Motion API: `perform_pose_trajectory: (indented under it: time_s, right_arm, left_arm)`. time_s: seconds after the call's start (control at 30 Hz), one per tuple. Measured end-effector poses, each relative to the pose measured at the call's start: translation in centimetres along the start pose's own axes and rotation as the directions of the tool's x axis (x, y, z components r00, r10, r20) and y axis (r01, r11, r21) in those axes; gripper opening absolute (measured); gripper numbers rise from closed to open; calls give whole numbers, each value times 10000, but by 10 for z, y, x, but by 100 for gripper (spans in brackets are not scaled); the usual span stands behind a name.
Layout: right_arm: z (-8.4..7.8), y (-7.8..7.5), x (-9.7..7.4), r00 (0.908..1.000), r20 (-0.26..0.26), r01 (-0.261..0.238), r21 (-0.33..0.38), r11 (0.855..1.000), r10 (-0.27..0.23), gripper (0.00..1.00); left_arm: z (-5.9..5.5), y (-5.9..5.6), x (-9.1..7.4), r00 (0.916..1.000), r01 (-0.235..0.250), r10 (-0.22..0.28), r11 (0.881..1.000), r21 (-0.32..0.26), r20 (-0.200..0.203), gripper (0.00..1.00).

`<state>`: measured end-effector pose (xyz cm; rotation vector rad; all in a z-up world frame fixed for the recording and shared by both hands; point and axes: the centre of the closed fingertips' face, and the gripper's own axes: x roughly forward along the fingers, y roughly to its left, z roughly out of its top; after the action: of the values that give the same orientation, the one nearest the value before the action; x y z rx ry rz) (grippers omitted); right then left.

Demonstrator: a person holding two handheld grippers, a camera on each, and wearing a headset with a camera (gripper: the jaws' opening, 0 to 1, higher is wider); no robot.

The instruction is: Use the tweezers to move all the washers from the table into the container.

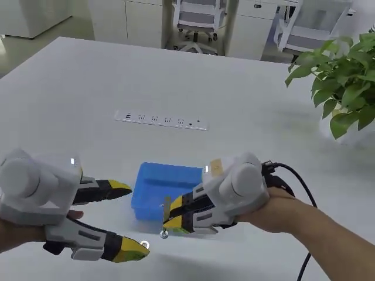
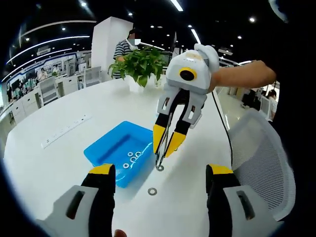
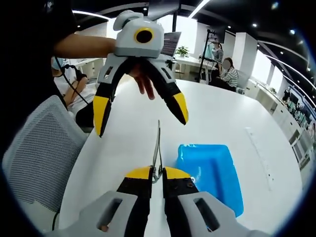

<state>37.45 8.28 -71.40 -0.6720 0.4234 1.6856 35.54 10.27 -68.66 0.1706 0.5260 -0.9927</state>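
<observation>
Tweezers (image 3: 157, 143) are pinched at the handle end between the closed jaws of my right gripper (image 3: 157, 174), blades pointing down just beside the near wall of the blue container (image 2: 109, 148). My left gripper (image 3: 140, 117) hangs on the other side of that same near wall, jaws spread wide and holding nothing.

Several washers (image 2: 131, 157) already lie inside the container. Two are outside it on the table (image 1: 234, 105). One washer (image 2: 160, 168) is right at the tweezer tips, just off the container's near corner. I cannot tell whether the tips have it pinched or only touch it. The other washer (image 2: 152, 191) lies a little farther out from that corner, toward my left gripper.

I judge the step in hand to be the pick of the washer at the tips, with the task well along. Next I would need a firm squeeze on the blades, a short lift over the container's wall, and a release above its floor. A thin flat washer could slip or flick away if the tips close off-centre.
</observation>
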Motion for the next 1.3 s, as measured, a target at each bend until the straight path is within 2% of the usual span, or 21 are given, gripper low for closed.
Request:
perform_pose_trajectory:
  time_s: [0.13, 0.43, 0.7, 1.3]
  right_arm:
    - [4, -5, -5, 10000, 57, 77, -43, 10000, -76, 9]
    - [13, -19, -15, 9996, 153, 226, -66, 9997, -225, 9]
    - [14, -38, -20, 9986, 210, 482, -120, 9988, -479, 9]
    - [-7, -67, -1, 9982, 104, 602, -340, 9976, -598, 9]
  left_arm:
    - [2, 1, -2, 9998, -176, 179, 9997, -168, 121, 89]
    - [6, 3, -4, 9984, -420, 431, 9986, -313, 365, 98]
    - [5, 5, -5, 9981, -475, 493, 9976, -501, 359, 99]
    - [5, 17, -1, 9982, -426, 450, 9973, -593, 388, 99]
